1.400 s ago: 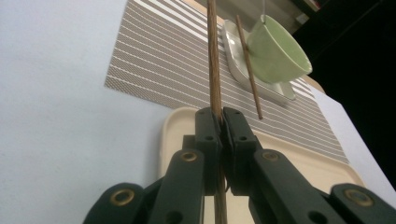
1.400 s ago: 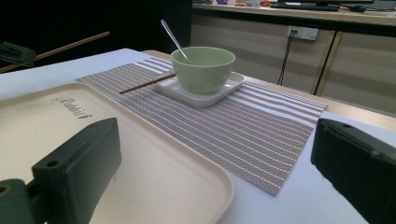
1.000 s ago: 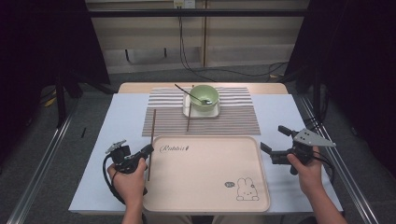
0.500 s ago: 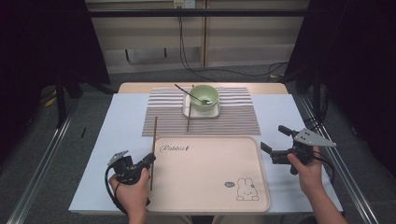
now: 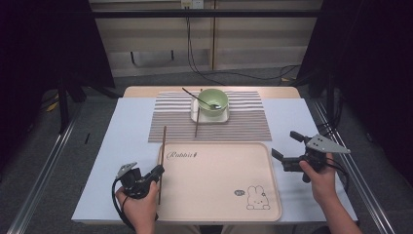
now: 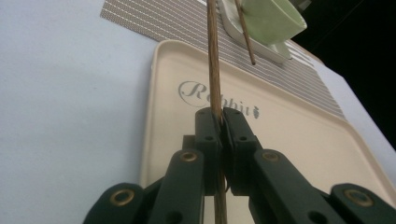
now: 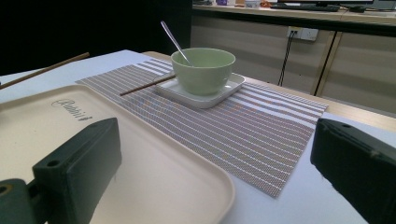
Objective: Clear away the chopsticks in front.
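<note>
My left gripper [image 5: 157, 171] is near the table's front left, shut on a long brown chopstick [image 5: 162, 156] that lies along the left rim of the beige tray [image 5: 219, 195]. In the left gripper view the jaws [image 6: 221, 116] pinch that chopstick [image 6: 213, 65], which points away toward the placemat. My right gripper [image 5: 285, 144] hovers beside the tray's right edge, open and holding nothing [image 7: 215, 144]. A second chopstick [image 5: 197, 117] leans on the white square plate [image 5: 197, 117] under a green bowl [image 5: 213, 101]. A spoon [image 5: 197, 97] rests in the bowl.
A striped placemat [image 5: 243, 124] lies beyond the tray on the white tabletop [image 5: 122, 141]. The tray has "Rabbit" lettering and a bunny print [image 5: 256, 198]. Metal rails run along both sides of the table, with cables on the floor behind.
The left gripper has drawn the chopstick toward the table's near edge, sliding it back along the tray's left rim. The right gripper has stayed put.
</note>
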Demonstrator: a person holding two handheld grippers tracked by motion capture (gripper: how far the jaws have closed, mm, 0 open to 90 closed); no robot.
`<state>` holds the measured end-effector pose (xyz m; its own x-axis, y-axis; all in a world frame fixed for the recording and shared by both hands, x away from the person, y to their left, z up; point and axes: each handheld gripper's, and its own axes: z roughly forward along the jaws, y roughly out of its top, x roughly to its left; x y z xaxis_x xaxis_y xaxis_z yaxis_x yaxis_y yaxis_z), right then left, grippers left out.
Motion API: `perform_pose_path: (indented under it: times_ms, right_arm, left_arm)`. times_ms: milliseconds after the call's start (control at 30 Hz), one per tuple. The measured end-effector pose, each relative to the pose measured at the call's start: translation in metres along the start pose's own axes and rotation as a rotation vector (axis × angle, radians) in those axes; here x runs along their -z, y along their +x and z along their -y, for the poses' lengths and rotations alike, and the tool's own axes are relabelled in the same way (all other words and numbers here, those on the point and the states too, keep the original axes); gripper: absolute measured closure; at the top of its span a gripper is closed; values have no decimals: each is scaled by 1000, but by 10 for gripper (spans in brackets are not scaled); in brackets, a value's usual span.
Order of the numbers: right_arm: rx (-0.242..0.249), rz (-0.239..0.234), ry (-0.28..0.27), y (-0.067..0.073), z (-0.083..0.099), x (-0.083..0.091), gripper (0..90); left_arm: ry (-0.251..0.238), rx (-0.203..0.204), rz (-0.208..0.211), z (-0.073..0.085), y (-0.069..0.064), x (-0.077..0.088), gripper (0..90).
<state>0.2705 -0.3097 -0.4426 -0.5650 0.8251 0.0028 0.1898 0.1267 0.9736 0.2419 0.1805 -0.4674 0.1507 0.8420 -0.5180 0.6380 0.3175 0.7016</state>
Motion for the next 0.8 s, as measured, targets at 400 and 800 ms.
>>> perform_pose_path:
  times_ms: [400,800]
  right_arm:
    - [-3,3,-4,0,-1,0,17]
    - [3,0,0,1,-1,0,18]
  left_arm:
    - [38,-16,-21,14,-3,3,859]
    - [70,-30,-22,21,-4,4,859]
